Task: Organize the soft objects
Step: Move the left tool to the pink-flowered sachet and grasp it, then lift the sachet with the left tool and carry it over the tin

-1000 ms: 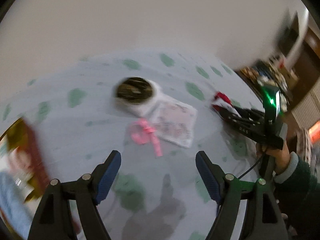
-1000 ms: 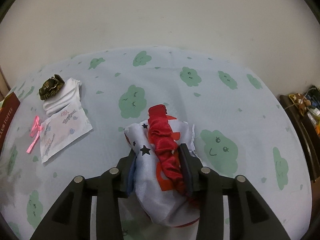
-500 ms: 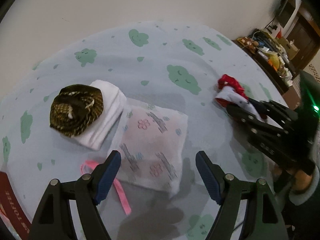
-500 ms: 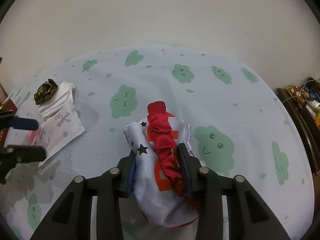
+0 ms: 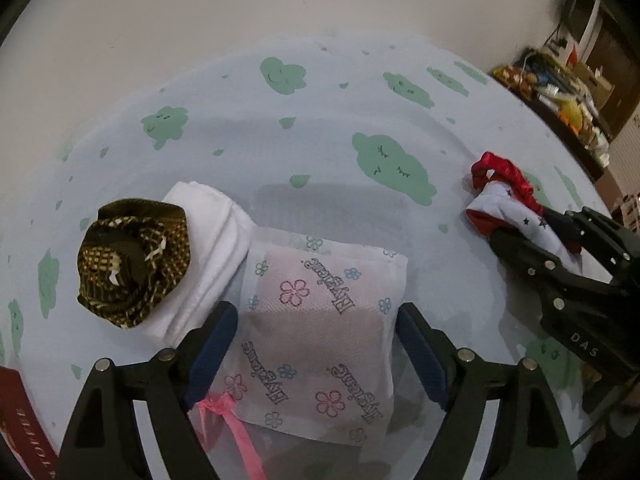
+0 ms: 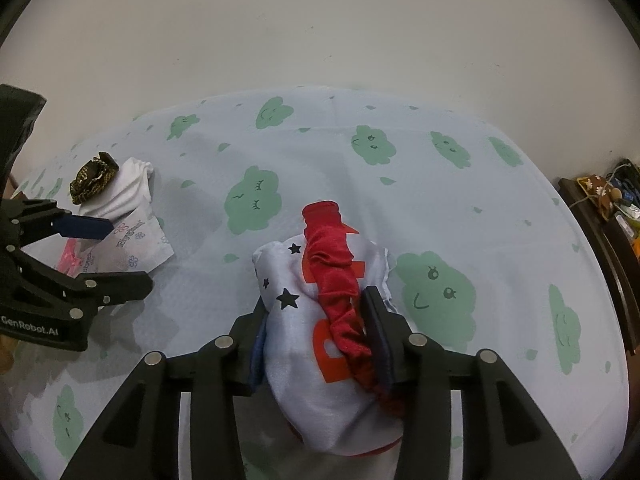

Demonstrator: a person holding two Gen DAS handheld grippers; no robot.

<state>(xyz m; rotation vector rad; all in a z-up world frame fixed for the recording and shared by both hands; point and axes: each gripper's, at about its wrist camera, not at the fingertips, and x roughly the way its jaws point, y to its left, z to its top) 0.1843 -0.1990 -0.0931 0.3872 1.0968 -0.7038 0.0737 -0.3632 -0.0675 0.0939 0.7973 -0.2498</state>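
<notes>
A white drawstring pouch (image 5: 320, 304) with flower print and a pink ribbon lies flat on the bed. My left gripper (image 5: 316, 350) stands open over it, one blue pad beside each edge. To its left a brown-gold scrunchie (image 5: 132, 264) rests on a folded white cloth (image 5: 216, 240). My right gripper (image 6: 316, 300) still has its pads against a white star-print cloth bundle (image 6: 296, 320) with a red scrunchie (image 6: 332, 264) on top. Its jaws are opening and the bundle rests on the sheet. The right wrist view shows the left gripper (image 6: 128, 254) over the pouch (image 6: 136, 248).
The bed sheet (image 5: 320, 152) is pale blue with green clouds and runs back to a plain wall. A red box (image 5: 20, 420) sits at the lower left edge. A dark cluttered shelf (image 6: 608, 208) stands beyond the bed's right side.
My left gripper has come down and in over the pouch, which now lies between its pads. The right gripper's jaws stand slightly wider; the bundle has not moved.
</notes>
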